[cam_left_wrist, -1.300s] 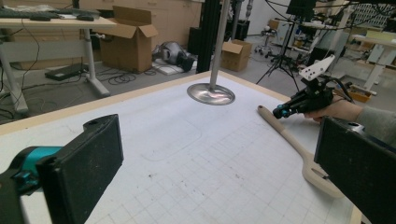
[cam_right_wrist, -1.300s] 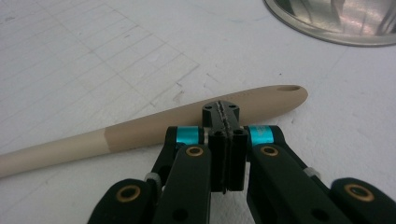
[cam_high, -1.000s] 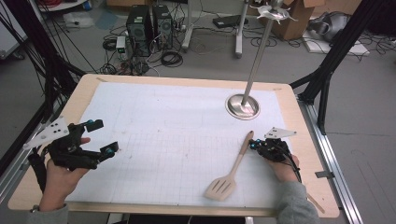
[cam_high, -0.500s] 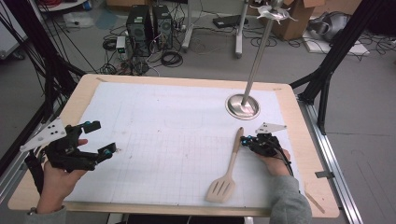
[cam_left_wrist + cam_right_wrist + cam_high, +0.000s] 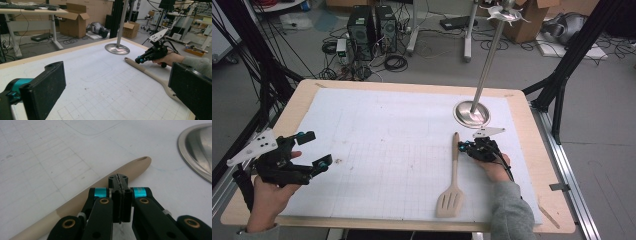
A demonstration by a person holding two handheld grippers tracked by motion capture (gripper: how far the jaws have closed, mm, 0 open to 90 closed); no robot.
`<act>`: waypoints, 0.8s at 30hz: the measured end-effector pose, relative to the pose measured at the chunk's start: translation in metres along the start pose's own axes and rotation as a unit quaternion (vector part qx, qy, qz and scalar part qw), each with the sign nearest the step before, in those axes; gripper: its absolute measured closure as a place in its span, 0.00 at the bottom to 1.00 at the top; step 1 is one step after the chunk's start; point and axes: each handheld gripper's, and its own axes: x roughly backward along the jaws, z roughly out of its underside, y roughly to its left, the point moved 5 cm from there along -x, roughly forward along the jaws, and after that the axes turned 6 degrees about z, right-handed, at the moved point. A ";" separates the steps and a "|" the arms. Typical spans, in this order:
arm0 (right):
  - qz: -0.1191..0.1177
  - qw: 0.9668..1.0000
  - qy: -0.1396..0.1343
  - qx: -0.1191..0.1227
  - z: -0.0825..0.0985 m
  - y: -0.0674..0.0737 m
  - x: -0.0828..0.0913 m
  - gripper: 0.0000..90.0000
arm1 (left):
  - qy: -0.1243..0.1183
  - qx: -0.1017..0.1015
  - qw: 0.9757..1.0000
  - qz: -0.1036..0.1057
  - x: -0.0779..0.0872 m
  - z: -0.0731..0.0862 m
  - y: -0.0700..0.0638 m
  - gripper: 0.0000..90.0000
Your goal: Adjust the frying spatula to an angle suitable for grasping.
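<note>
- Item: my left gripper [image 5: 314, 150], near the table's near left corner, over the left margin of the white gridded mat [image 5: 387, 150]. Jaws stand wide apart with nothing between them; in the left gripper view the two black pads [image 5: 47, 87] frame bare mat. Grey three-cornered plate on top, pointing toward the left edge.
- Item: wooden spatula [image 5: 453, 180], lying flat on the mat toward the near right part of the table. Slotted blade close to the near edge; handle runs away from me toward the far edge, its rounded tip ending just short of the stand's base.
- Item: my right gripper [image 5: 465, 147], right of the spatula's handle, near the handle's far end. Jaws pressed fully together, gripping nothing; the right gripper view [image 5: 120, 180] shows the closed tips just over the handle [image 5: 100, 187]. Whether the tips touch the wood I cannot tell from that angle. My hand rests on the mat behind it, grey sleeve trailing to the near edge.
- Item: round metal base [image 5: 472, 113], on the mat toward the far right corner, just beyond the gripper and handle tip. A metal pole [image 5: 489, 55] rises upright from its middle.
- Item: table [image 5: 312, 95], pale wooden top, border showing around the mat on all sides.
</note>
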 end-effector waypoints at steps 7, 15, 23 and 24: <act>-0.015 1.000 0.000 0.004 -0.007 0.005 -0.011 1.00 | 0.000 0.001 1.000 -0.004 0.004 0.001 0.000 0.02; -0.025 1.000 0.000 0.017 -0.020 0.020 -0.028 1.00 | -0.001 0.002 1.000 -0.006 0.005 0.001 -0.001 0.02; -0.025 0.999 -0.004 0.022 -0.025 0.025 -0.032 1.00 | -0.003 0.000 1.000 -0.004 0.007 0.000 -0.001 0.02; -0.025 0.999 -0.010 0.019 -0.027 0.025 -0.029 1.00 | -0.005 0.001 1.000 -0.004 0.008 -0.001 -0.001 0.02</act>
